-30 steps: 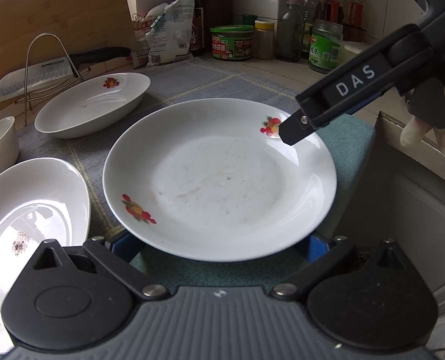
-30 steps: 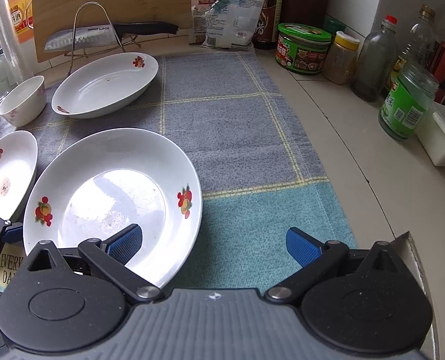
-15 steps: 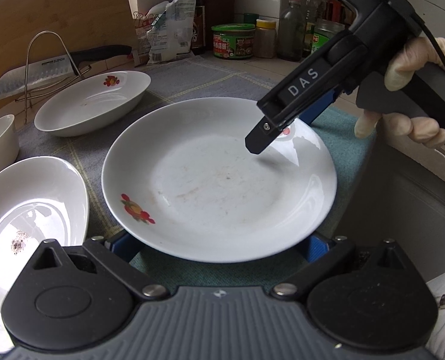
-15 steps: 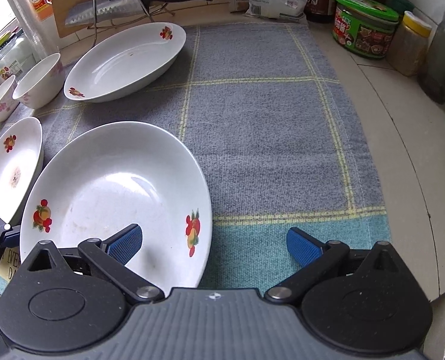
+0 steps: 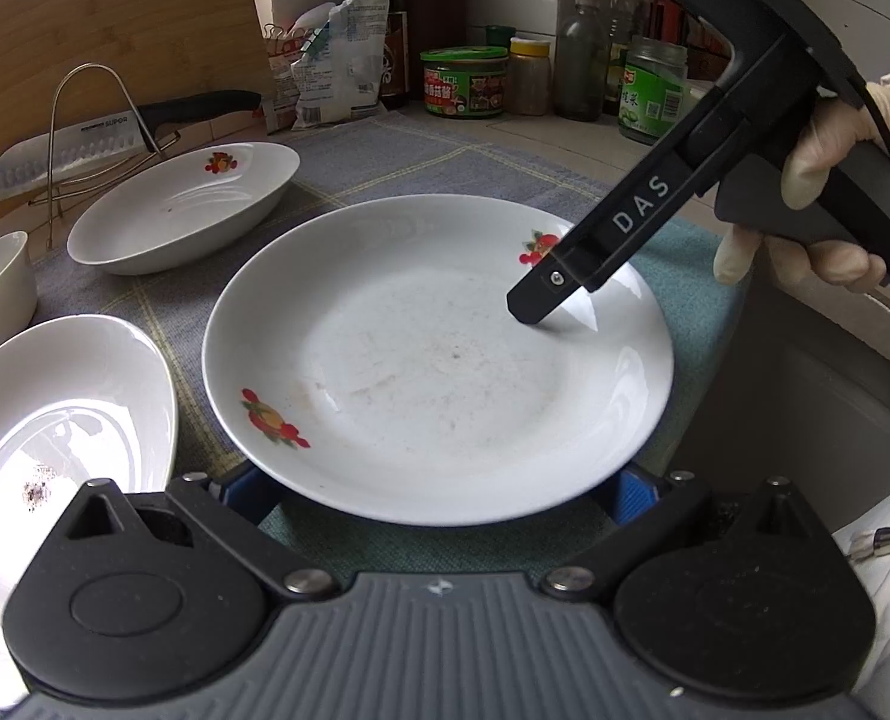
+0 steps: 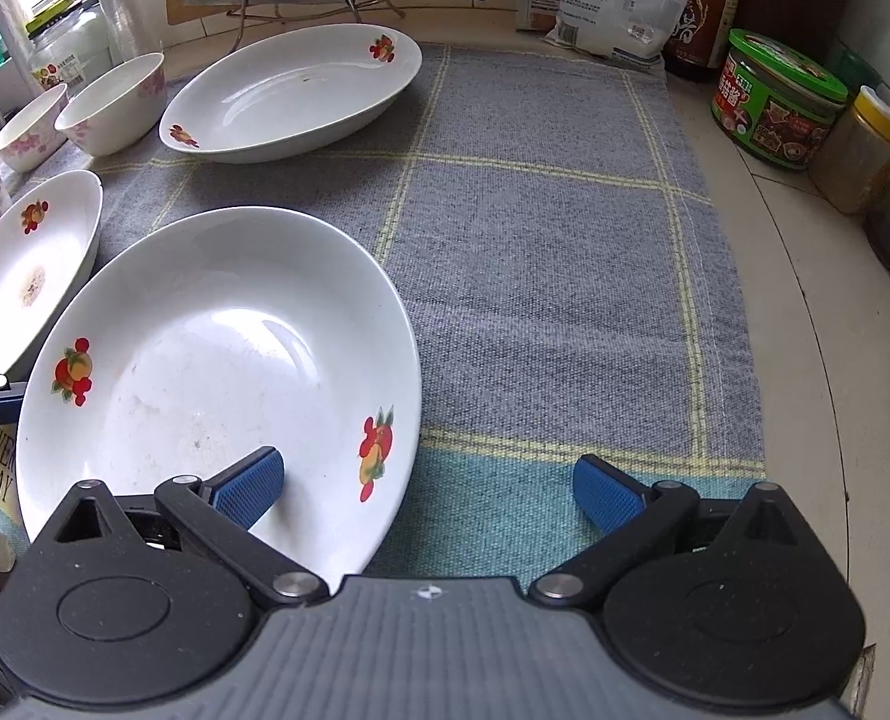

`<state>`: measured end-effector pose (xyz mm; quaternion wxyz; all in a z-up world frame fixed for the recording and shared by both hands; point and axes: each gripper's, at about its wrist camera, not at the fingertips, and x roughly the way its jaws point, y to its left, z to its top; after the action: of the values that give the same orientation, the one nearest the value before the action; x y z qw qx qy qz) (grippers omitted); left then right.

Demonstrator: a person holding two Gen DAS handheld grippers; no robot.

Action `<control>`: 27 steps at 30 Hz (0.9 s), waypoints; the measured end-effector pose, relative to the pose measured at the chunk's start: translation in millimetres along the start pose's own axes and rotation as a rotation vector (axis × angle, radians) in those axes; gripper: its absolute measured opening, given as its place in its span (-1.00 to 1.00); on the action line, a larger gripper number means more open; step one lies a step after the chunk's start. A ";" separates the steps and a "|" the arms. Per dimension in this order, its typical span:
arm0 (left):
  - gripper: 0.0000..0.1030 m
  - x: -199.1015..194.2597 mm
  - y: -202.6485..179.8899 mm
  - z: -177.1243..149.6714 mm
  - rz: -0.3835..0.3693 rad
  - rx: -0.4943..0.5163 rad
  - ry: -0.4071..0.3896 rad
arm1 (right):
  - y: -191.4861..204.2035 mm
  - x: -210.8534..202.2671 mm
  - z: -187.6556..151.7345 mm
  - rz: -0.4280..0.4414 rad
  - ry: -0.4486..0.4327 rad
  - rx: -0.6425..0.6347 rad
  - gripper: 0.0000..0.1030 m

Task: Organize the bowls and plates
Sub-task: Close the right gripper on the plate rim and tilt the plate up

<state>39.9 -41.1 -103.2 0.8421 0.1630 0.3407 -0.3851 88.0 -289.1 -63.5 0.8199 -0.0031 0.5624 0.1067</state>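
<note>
Right hand-held gripper, wide open and empty, straddles the right rim of the round plate; left hand-held gripper, also open, flanks its near edge.

The right tool was spread wide, one blue finger over the nearest plate. Its other finger hung above the cloth. Farther back sat a dish.

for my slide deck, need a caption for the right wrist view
Open right tool straddling the rim of a fruit-patterned white plate on a checked grey cloth.
</note>
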 end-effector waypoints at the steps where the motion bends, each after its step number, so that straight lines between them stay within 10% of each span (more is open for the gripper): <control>1: 0.99 -0.1 0.0 0.0 0.000 -0.001 0.000 | 0.1 -0.3 -0.4 0.003 -0.004 -0.007 1.00; 9: 1.00 -0.7 -1.1 -1.3 0.000 0.002 -0.007 | 2.5 0.1 3.8 0.033 -0.008 -0.048 1.00; 27: 0.99 -1.2 -1.4 -1.3 -0.001 0.002 -0.003 | 6.6 14.9 43.7 0.387 0.031 -0.185 1.00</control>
<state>37.7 -40.7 -103.4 0.8422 0.1632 0.3392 -0.3860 132.2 -274.6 -60.5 0.7717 0.0281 0.5527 0.3134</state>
